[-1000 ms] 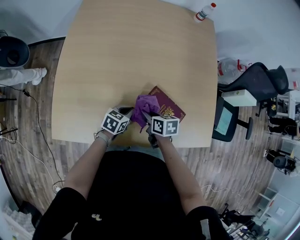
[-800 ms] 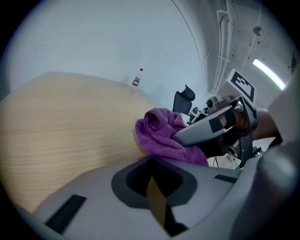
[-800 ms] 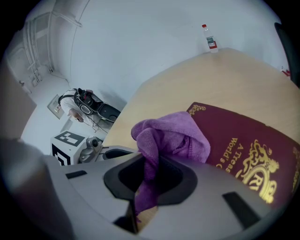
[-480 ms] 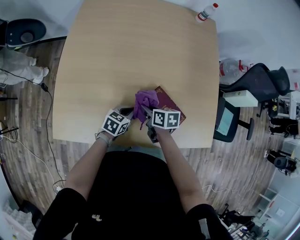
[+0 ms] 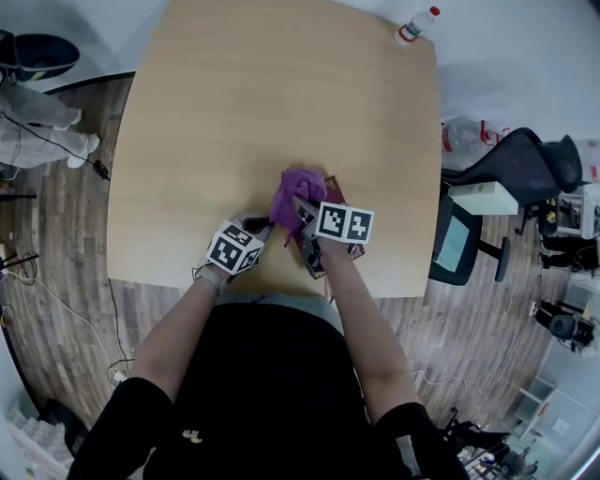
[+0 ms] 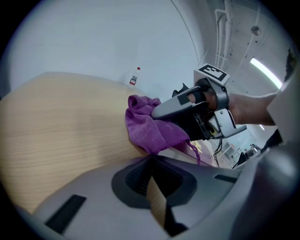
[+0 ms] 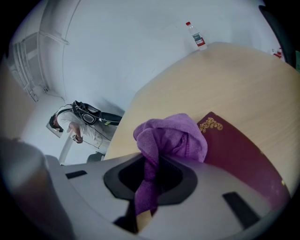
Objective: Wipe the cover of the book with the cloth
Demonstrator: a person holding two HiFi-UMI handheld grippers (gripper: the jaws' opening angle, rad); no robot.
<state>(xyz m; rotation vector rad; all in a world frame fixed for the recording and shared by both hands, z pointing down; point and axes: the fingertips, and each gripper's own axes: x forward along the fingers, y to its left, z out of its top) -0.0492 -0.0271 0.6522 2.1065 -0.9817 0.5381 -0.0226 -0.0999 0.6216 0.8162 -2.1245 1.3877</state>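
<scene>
left gripper (image 6: 151,164): we read its jaws pressed together, empty, just beside the book's (image 7: 234,154) left edge | cloth (image 5: 298,192): purple, bunched on the maroon book, near edge of table (image 5: 234,112) | right gripper (image 7: 149,164): we see jaws pinching the cloth's tail | bottle (image 5: 413,25): far right corner

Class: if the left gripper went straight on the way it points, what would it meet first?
Most likely the purple cloth, held by the right gripper, just ahead; depth is uncertain.
</scene>
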